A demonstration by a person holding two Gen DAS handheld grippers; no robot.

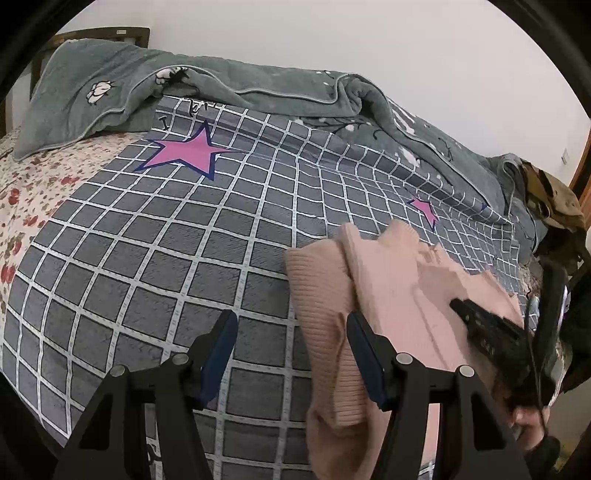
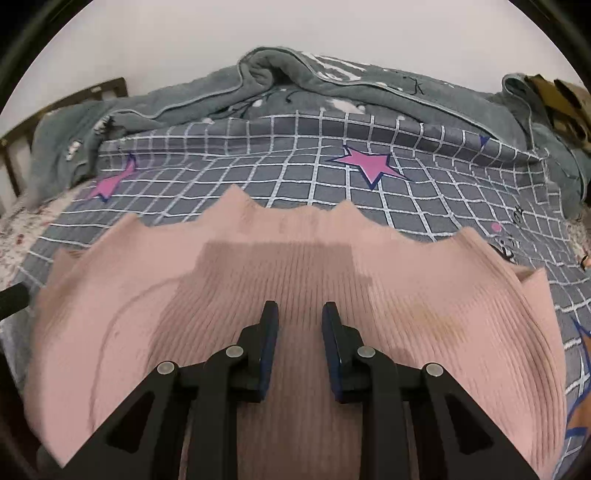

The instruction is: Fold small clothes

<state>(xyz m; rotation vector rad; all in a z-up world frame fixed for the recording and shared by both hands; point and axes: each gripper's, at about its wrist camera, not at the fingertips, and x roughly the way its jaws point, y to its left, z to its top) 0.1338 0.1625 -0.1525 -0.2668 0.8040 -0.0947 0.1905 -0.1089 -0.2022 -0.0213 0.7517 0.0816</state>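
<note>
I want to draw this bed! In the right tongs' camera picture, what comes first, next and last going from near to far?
Right tongs → pink ribbed sweater → grey checked sheet with pink star → rumpled grey-green blanket → white wall.

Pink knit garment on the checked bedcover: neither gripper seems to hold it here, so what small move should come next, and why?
Probably close the left gripper on the ribbed edge of the pink knit garment beside its right finger. Its jaws stand open over the checked bedcover, holding nothing. The right gripper hovers over the middle of the knit, jaws apart and empty. The garment lies rumpled, unfolded.
</note>
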